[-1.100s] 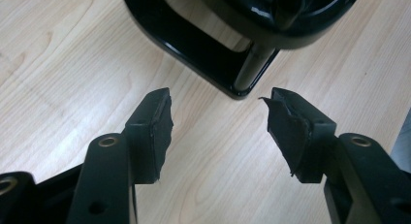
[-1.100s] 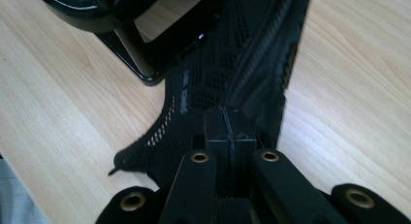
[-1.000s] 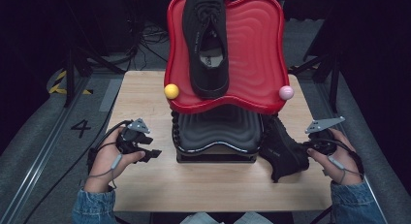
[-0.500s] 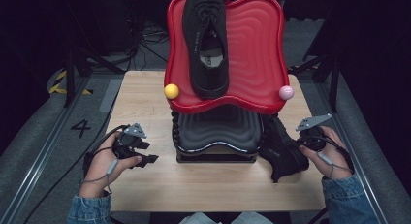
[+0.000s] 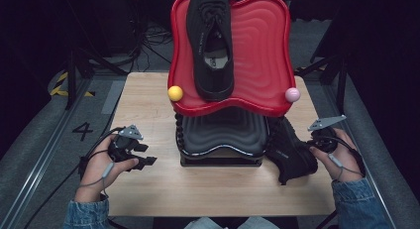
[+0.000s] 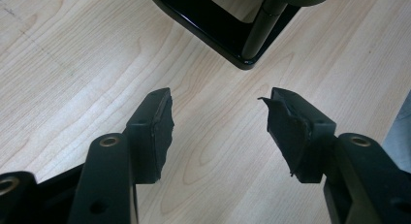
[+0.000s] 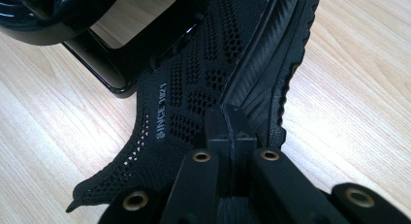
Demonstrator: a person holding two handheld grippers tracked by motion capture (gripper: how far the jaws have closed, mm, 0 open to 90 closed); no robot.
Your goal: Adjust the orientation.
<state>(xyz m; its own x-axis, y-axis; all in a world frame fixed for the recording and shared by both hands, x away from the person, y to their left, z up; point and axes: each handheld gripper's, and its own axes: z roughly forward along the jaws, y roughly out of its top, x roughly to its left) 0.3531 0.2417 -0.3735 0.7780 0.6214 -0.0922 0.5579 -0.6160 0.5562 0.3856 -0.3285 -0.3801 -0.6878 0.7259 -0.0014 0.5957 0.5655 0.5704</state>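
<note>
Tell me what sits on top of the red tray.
A black shoe lies lengthwise on the red tray, toe toward the far end. The tray surface beneath the shoe is covered.

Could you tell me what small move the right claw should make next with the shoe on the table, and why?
Probably lift the black shoe slightly. The right claw is shut, seemingly on its heel edge, while it lies on its side against the black stand. The left claw is open over bare table.
</note>
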